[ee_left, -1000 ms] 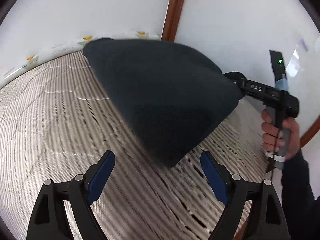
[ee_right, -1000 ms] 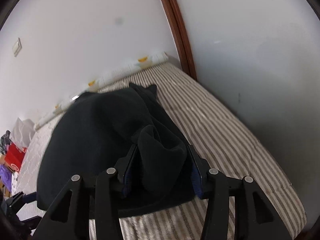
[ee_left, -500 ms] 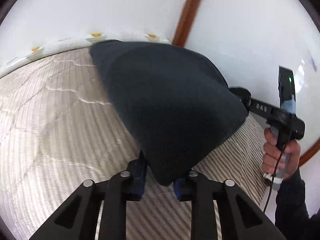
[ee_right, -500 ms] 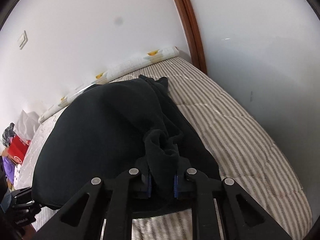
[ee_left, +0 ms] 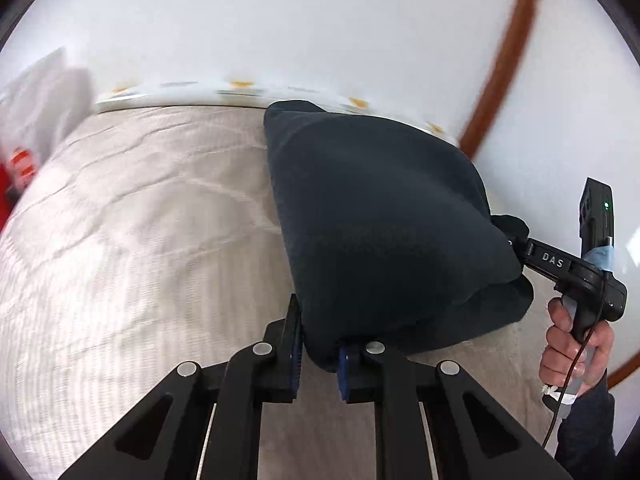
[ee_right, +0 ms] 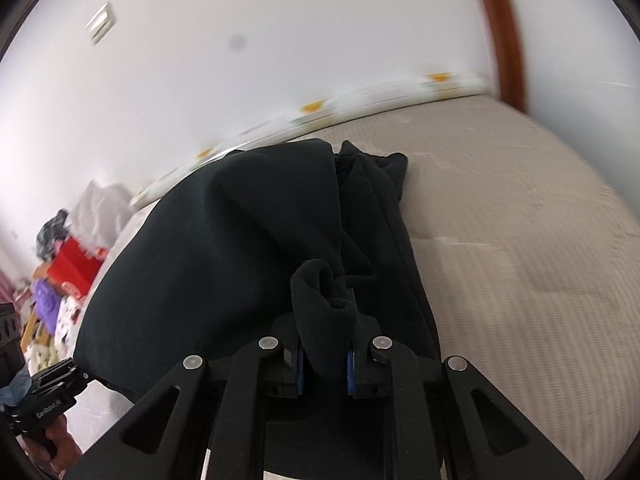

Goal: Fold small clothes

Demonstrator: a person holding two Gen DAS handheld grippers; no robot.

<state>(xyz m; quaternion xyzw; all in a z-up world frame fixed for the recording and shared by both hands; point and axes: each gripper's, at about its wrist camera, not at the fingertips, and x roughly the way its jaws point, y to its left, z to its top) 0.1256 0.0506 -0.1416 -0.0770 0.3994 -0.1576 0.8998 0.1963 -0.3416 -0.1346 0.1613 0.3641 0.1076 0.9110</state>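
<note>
While both of my tongs are clenched, the left gripper (ee_left: 319, 354) bites a corner of the dark garment (ee_left: 380, 228) and the right gripper (ee_right: 325, 368) pinches a bunched, ribbed-looking fold of it. I see soft, matte, fleece-like cloth draped in a rounded hump over the mattress (ee_left: 132, 248), which is quilted with fine pale stripes. A white wall (ee_right: 280, 32) and a brown wooden trim (ee_left: 506, 60) stand behind. The clutter (ee_right: 68, 264) past the bed is blurred, and my own fingers cut off the garment's near hem.
</note>
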